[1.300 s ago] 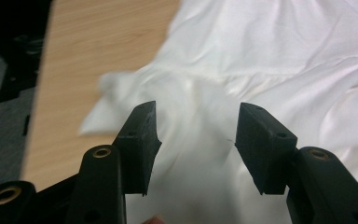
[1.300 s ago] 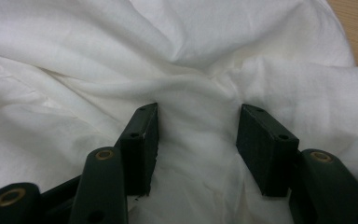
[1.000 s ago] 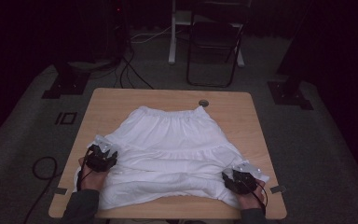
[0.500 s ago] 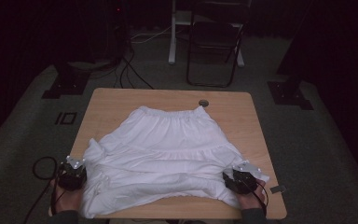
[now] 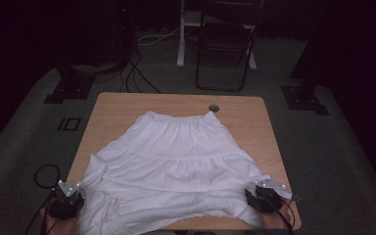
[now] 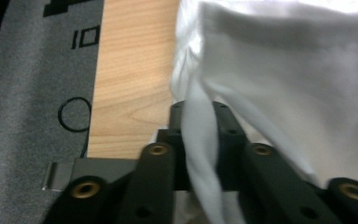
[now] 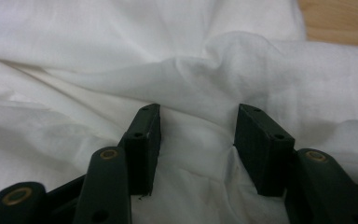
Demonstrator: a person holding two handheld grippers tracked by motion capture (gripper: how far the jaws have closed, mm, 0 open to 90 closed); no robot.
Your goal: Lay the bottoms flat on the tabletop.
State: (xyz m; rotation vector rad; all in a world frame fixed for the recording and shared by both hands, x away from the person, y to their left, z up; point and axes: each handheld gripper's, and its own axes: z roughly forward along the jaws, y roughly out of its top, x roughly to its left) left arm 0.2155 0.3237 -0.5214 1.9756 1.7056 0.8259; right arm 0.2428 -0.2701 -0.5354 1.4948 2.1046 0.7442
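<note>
A white tiered skirt (image 5: 176, 161) lies spread on the wooden table (image 5: 127, 105), waistband at the far side, hem toward me. My left gripper (image 5: 77, 194) hangs just off the table's near left corner. In the left gripper view a taut strip of the skirt (image 6: 298, 84) fills the gap of the left gripper (image 6: 200, 116); its jaws have just been opening slightly, but the pads remain against the cloth. My right gripper (image 5: 252, 194) rests at the hem's near right corner. Its jaws stand open over the rumpled skirt (image 7: 121, 46), the right gripper (image 7: 198, 126) clamping nothing.
A grommet hole (image 5: 214, 107) sits at the table's far edge. Beyond it stand a dark folding chair (image 5: 225, 54) and a white post (image 5: 181, 34). Cables (image 5: 137, 73) run over the grey carpet, with a cable loop (image 5: 46, 174) left of the table. Black floor plates (image 5: 303, 98) flank it.
My left gripper has moved outward to the left and nearer to me, past the table's edge, drawing the skirt's left hem corner with it. The right gripper has barely shifted.
</note>
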